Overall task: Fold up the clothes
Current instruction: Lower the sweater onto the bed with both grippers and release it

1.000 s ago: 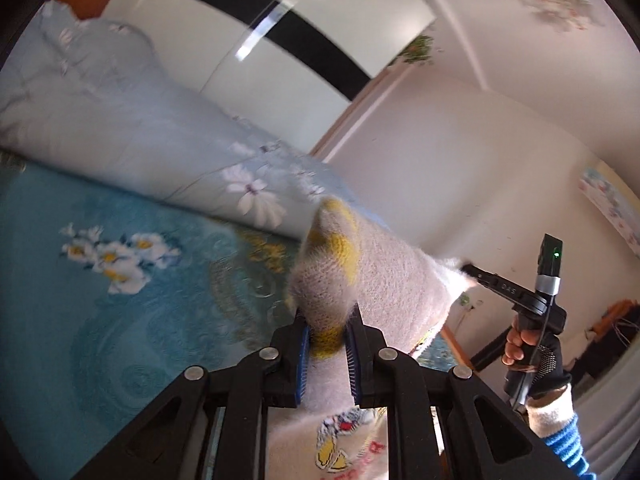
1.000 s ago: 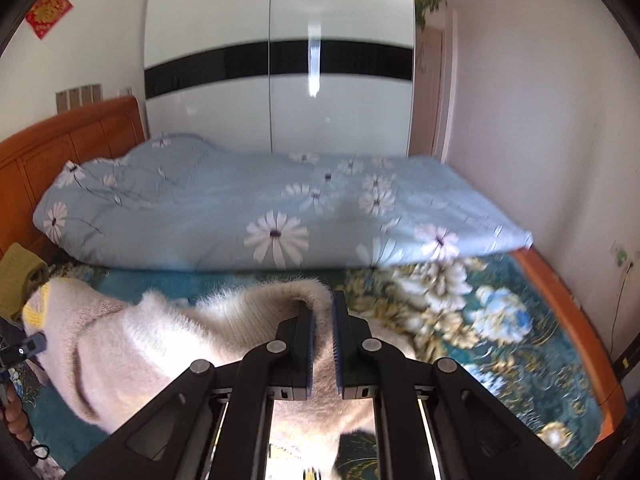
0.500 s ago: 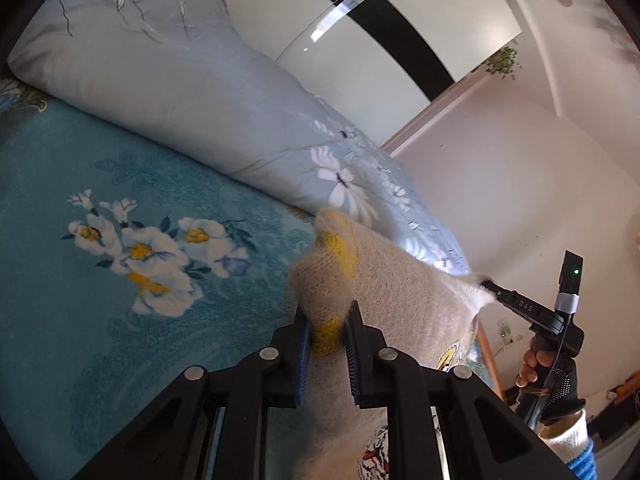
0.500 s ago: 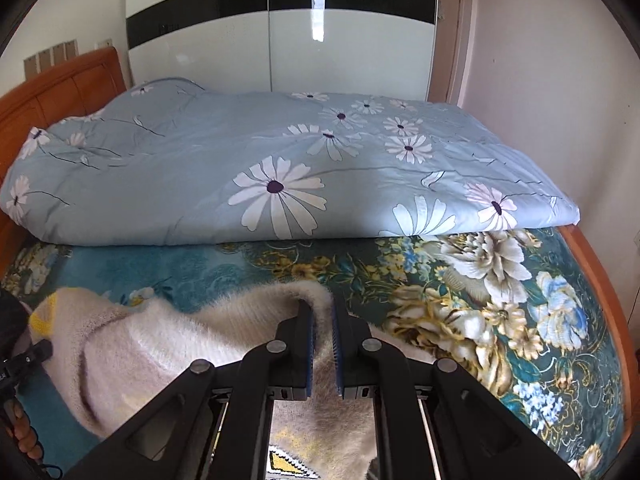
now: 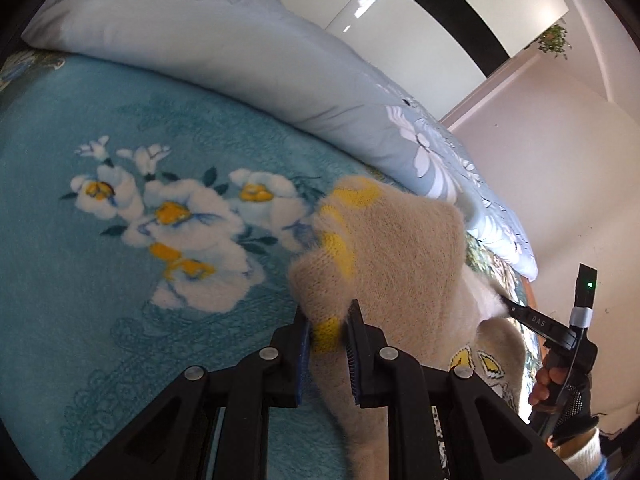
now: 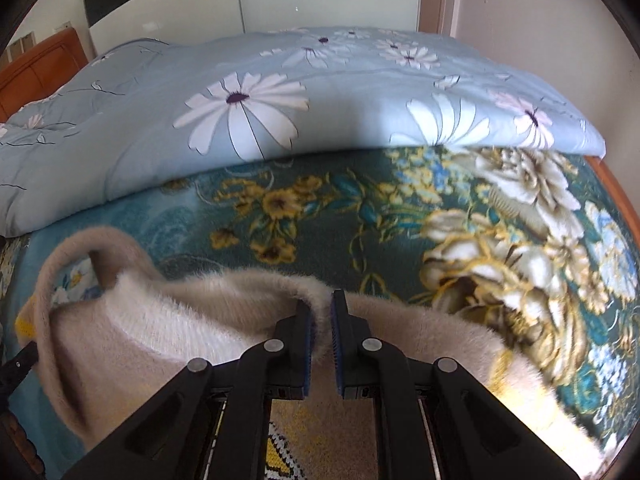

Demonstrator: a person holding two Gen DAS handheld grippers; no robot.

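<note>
At about 6 o'clock in the left wrist view, the left gripper [image 5: 327,334] is clamped on a yellow-banded edge of a fuzzy beige sweater [image 5: 400,264], which bunches up over the teal flowered blanket [image 5: 120,280], with the folded pale-blue daisy quilt [image 5: 248,60] toward 12 o'clock. At 6 o'clock in the right wrist view, the right gripper [image 6: 320,320] pinches the sweater's furry beige rim with its jaws nearly closed, the garment sagging toward 9 o'clock above the blanket.

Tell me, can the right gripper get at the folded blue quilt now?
Probably not yet: the right gripper is shut on the fluffy sweater, so it is occupied, though the quilt lies unobstructed ahead.
</note>
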